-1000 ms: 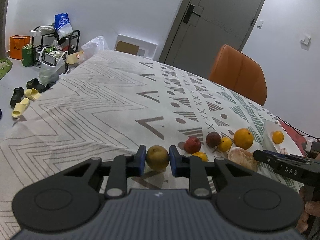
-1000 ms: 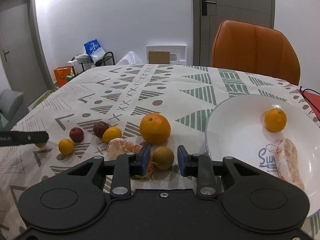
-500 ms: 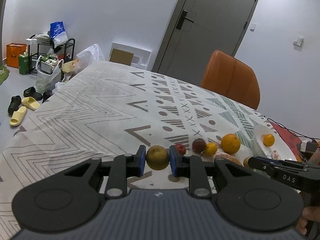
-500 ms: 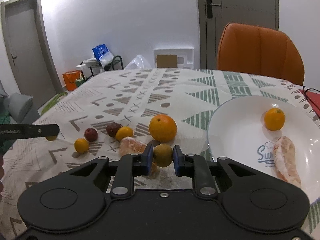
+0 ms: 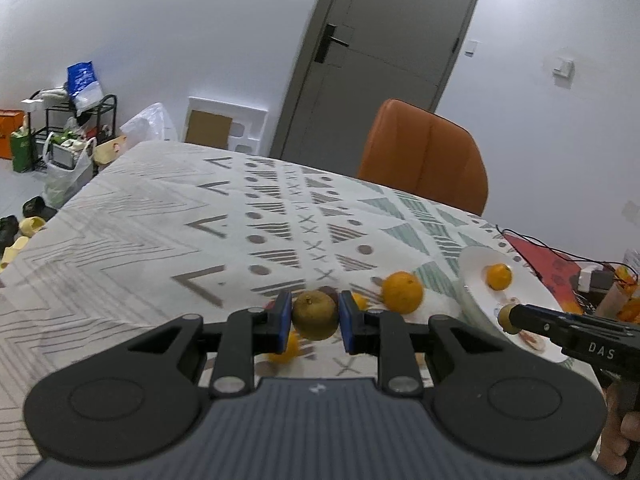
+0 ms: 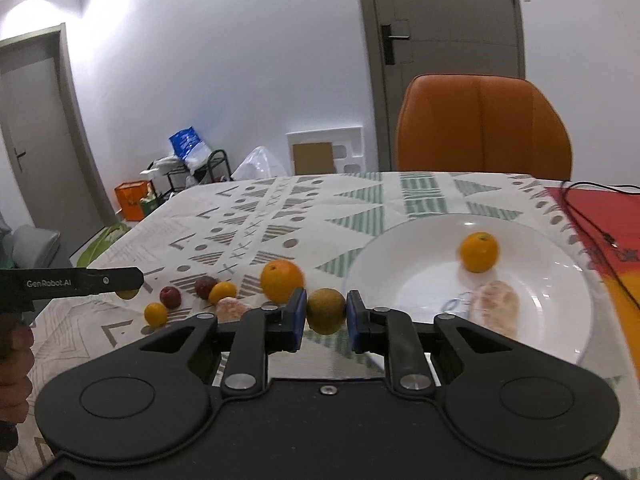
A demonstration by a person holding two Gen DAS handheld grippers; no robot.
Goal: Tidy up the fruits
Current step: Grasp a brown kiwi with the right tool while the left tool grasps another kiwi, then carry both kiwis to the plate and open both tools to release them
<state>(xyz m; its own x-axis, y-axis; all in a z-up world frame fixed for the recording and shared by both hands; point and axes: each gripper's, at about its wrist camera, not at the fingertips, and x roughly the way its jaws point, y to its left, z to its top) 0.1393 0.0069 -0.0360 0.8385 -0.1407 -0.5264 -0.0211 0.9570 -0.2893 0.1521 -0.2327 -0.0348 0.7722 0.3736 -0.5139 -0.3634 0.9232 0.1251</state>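
A: Our left tool [image 5: 314,322] is squeezed tight on a round brown-green fruit [image 5: 315,314], and our right tool [image 6: 327,314] is squeezed on a second brown fruit [image 6: 326,310] just like it. Both fruits are up off the desk [image 6: 328,200].

B: So which step are we on?

A: We think we are carrying them to the plate [image 6: 404,264]. Our right tool is just beside its near rim. Next we need to move over the white part, go low, and let go softly so the fruit does not roll off.

B: What do things look like, biggest first?

A: The desk has a cloth with gray and green triangles and zigzags. The plate is big, round, white and shiny. In it sit a small orange [image 6: 479,251] and a bumpy peeled piece [image 6: 496,308].

B: And on the cloth?

A: A big orange [image 6: 281,281] with a dimpled skin, another peeled piece [image 6: 232,307], two dark red fruits [image 6: 206,286], and two little yellow-orange ones [image 6: 155,314]. They wait their turn.
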